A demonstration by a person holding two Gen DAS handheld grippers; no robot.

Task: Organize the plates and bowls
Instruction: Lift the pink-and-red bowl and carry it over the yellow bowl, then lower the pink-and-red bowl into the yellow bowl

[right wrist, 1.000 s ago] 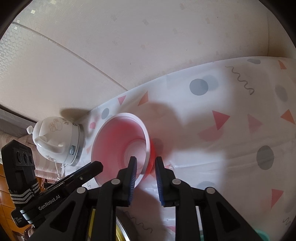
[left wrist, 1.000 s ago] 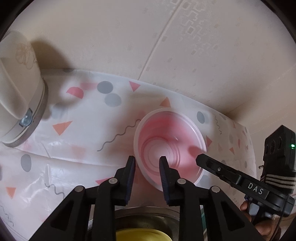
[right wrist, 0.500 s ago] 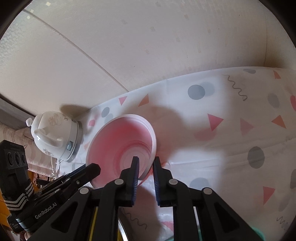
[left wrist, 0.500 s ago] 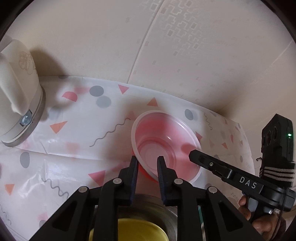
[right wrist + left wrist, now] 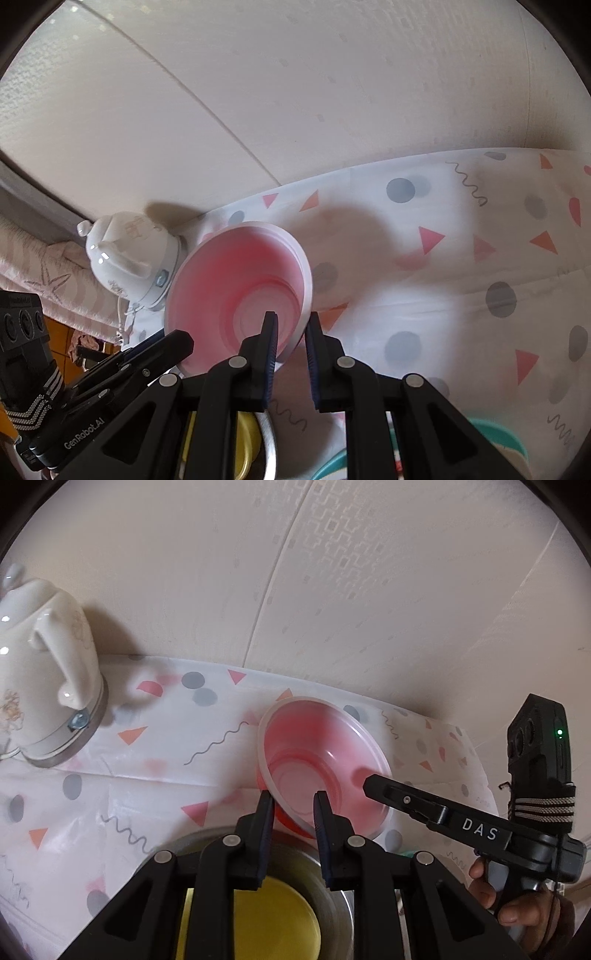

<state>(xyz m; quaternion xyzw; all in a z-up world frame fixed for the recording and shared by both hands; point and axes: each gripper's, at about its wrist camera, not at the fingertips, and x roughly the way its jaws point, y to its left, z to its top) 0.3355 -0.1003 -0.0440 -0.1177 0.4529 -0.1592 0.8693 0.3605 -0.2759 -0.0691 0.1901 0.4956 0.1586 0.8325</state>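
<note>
Worktop (image 5: 155, 775) draped in white cloth printed with grey dots and pink triangles, against cream patterned wall (image 5: 332, 590). Both hand-held grippers, left (image 5: 291, 805) and right (image 5: 290, 325), clamped on translucent pink plastic bowl (image 5: 325, 760). Teal dish (image 5: 498, 443) only in right view.

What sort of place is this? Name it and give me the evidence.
Probably a home dining or kitchen table against a wall: a patterned plastic tablecloth, a white ceramic electric kettle, and tableware, namely a pink plastic bowl and a steel bowl.

The bowl (image 5: 325, 760) is translucent pink-red. The tablecloth (image 5: 461, 266) is white with grey dots, pink and orange triangles and dark squiggles. The kettle (image 5: 48, 686) is cream.
</note>
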